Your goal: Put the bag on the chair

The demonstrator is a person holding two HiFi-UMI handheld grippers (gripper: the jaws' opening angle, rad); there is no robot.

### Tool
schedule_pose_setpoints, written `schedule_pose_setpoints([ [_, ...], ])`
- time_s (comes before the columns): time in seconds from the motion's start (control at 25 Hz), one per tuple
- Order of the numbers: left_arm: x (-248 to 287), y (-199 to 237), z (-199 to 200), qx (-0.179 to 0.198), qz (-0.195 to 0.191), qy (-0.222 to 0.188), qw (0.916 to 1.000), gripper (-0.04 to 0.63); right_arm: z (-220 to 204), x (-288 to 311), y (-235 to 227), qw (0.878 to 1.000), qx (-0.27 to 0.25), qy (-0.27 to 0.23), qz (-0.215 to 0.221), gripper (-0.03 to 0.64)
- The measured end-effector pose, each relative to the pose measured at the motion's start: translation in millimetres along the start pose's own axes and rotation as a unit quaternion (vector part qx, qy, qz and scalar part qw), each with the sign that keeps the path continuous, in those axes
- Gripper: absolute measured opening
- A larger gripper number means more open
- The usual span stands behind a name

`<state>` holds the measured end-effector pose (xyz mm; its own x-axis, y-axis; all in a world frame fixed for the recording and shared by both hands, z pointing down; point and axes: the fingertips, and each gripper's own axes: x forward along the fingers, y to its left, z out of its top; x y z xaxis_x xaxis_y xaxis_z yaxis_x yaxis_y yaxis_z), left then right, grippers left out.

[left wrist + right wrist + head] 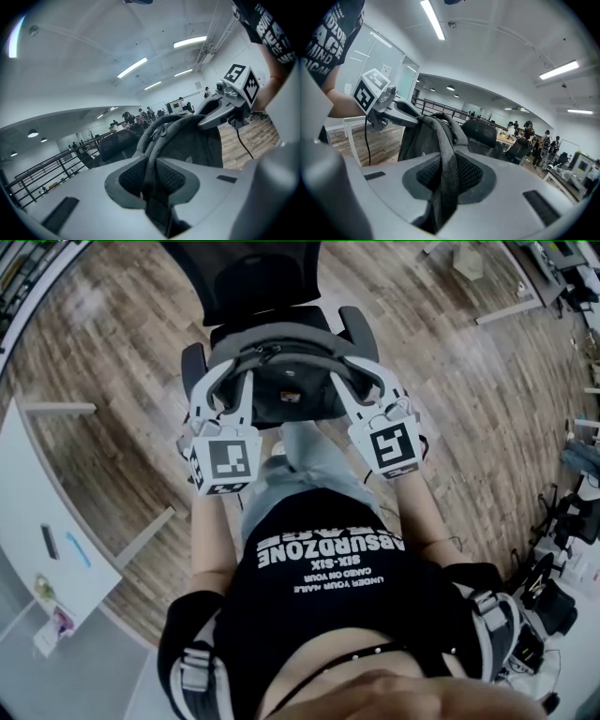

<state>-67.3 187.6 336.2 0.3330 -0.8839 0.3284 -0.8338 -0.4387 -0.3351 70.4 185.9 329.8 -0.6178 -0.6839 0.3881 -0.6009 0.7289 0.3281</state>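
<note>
A dark grey backpack (286,381) is over the seat of a black office chair (246,282), held up by its two shoulder straps. I cannot tell whether it touches the seat. My left gripper (240,382) is shut on the left strap (151,164), which runs between its jaws. My right gripper (341,381) is shut on the right strap (449,164) in the same way. In the left gripper view the bag (190,140) hangs ahead, with the right gripper (220,110) at its far side. The right gripper view shows the bag (417,138), the left gripper (401,112) and the chair back (483,133).
The chair's armrests (193,362) flank the bag. A white table (37,549) with small items stands at the left on the wood floor (103,352). Equipment and cables (562,559) lie at the right. A railing (42,173) and distant people are behind the chair.
</note>
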Motion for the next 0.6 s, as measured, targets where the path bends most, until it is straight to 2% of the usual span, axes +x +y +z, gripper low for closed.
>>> schedule_pose_setpoints([
  [0.24,20.5,13.6,-3.2,-0.004,-0.007,0.007,0.9999,0.081,0.1,21.8,-12.0,1.000,0.006,0.007,0.006,0.078],
  [0.6,64.1,41.4,-1.5,0.011,-0.009,0.015,0.9998,0.081,0.4,65.1,-43.1,1.000,0.014,0.009,0.011,0.080],
])
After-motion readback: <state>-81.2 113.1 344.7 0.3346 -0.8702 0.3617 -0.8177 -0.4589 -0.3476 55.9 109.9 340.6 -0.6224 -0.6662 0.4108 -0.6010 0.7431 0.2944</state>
